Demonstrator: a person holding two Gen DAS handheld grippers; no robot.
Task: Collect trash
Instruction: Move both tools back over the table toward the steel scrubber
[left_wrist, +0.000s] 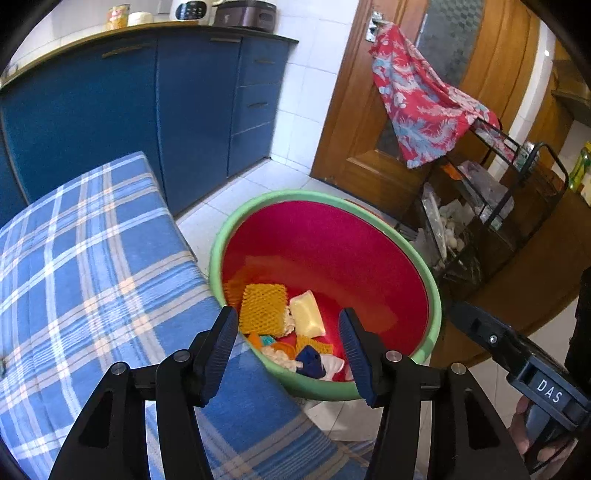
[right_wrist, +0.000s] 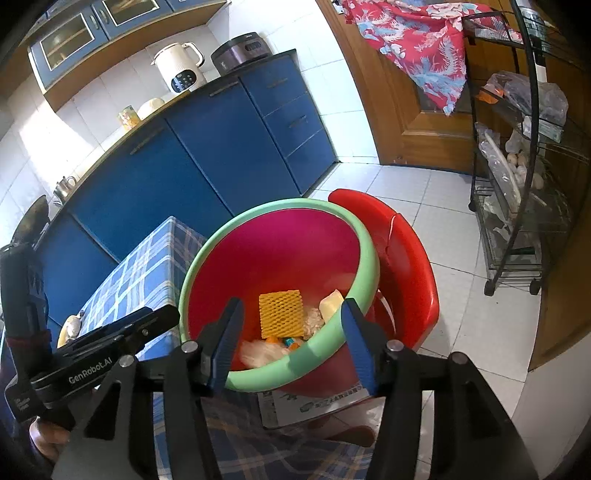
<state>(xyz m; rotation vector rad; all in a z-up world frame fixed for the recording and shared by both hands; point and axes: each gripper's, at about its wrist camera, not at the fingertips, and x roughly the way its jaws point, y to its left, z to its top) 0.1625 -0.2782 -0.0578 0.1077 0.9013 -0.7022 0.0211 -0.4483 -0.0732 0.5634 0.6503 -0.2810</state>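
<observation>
A red basin with a green rim (left_wrist: 428, 280) (right_wrist: 280, 206) stands beside the table and holds the trash: a yellow foam net (left_wrist: 263, 308) (right_wrist: 281, 308), a pale yellow packet (left_wrist: 307, 313) (right_wrist: 331, 300), crumpled tissue (right_wrist: 258, 352), a dark blue scrap (left_wrist: 311, 362) and orange bits. My left gripper (left_wrist: 289, 345) hangs open above the basin's near rim, nothing between its blue pads. My right gripper (right_wrist: 291, 338) is open too, over the near rim, with nothing in it. Each gripper shows at the edge of the other's view.
The table wears a blue checked cloth (left_wrist: 74, 266) (right_wrist: 147, 266). A red plastic chair (right_wrist: 406, 258) carries the basin. Blue cabinets (left_wrist: 192, 110), a wooden door (left_wrist: 354, 140) and a black wire trolley (right_wrist: 517, 206) with a red patterned cloth (left_wrist: 413, 96) stand around. Tiled floor lies between.
</observation>
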